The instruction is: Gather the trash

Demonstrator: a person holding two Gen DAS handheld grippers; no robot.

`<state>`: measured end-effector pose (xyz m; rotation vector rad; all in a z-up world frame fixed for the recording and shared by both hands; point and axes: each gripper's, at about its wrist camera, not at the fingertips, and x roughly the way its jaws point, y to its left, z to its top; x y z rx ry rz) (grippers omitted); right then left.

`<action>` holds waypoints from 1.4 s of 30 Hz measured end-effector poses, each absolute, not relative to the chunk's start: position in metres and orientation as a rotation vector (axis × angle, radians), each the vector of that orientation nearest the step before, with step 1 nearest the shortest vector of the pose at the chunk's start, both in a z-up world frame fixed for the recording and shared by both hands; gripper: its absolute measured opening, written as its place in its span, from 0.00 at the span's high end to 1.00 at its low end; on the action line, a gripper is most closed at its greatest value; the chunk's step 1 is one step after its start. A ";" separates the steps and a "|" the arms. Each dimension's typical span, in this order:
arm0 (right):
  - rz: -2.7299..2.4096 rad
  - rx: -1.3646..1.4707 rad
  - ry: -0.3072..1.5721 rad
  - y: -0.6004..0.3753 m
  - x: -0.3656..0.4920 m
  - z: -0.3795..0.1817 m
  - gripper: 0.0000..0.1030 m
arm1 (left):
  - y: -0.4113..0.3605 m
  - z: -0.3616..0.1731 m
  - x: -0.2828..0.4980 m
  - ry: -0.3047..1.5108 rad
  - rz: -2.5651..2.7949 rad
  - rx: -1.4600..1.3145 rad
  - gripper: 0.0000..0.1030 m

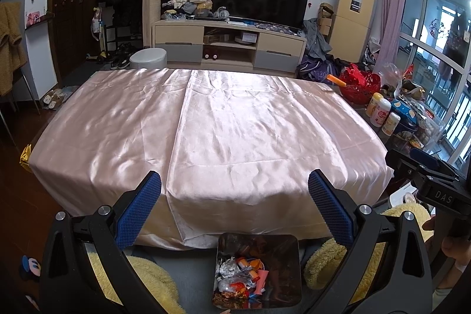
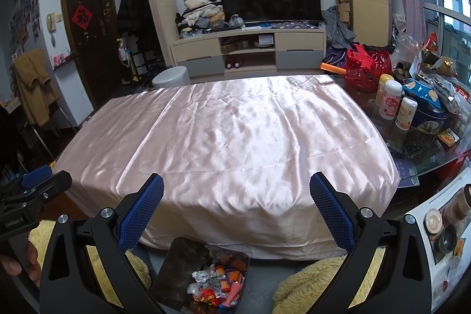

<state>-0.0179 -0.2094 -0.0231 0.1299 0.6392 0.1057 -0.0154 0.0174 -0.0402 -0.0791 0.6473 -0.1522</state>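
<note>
A square metal bin (image 1: 291, 270) stands on the floor below the table's near edge, and it also shows in the right wrist view (image 2: 176, 272). Crumpled foil and colourful wrappers (image 1: 241, 275) lie in it, seen in the right wrist view too (image 2: 217, 281). My left gripper (image 1: 234, 190) is open and empty above the bin. My right gripper (image 2: 237, 193) is open and empty above it as well. The table's pink satin cloth (image 1: 223, 122) shows bare in both views (image 2: 235, 131).
Bottles (image 2: 390, 103), a blue snack bag (image 2: 421, 93), a tin and a red basket (image 2: 365, 72) crowd the glass table end at right. Yellow fuzzy slippers (image 2: 306, 281) flank the bin. A grey lidded bin (image 2: 170, 78) and the TV stand (image 2: 250, 49) lie beyond.
</note>
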 end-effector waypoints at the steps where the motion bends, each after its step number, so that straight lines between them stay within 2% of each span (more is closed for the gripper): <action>1: 0.105 0.130 0.639 -0.209 -0.018 -0.023 0.03 | 0.017 -0.040 -0.015 0.648 -0.152 -0.079 0.08; 30: 0.099 0.143 0.653 -0.214 -0.019 -0.026 0.03 | 0.012 -0.038 -0.019 0.640 -0.139 -0.035 0.08; 42: 0.120 0.160 0.683 -0.224 -0.003 -0.025 0.03 | 0.029 -0.051 0.010 0.720 -0.162 -0.113 0.08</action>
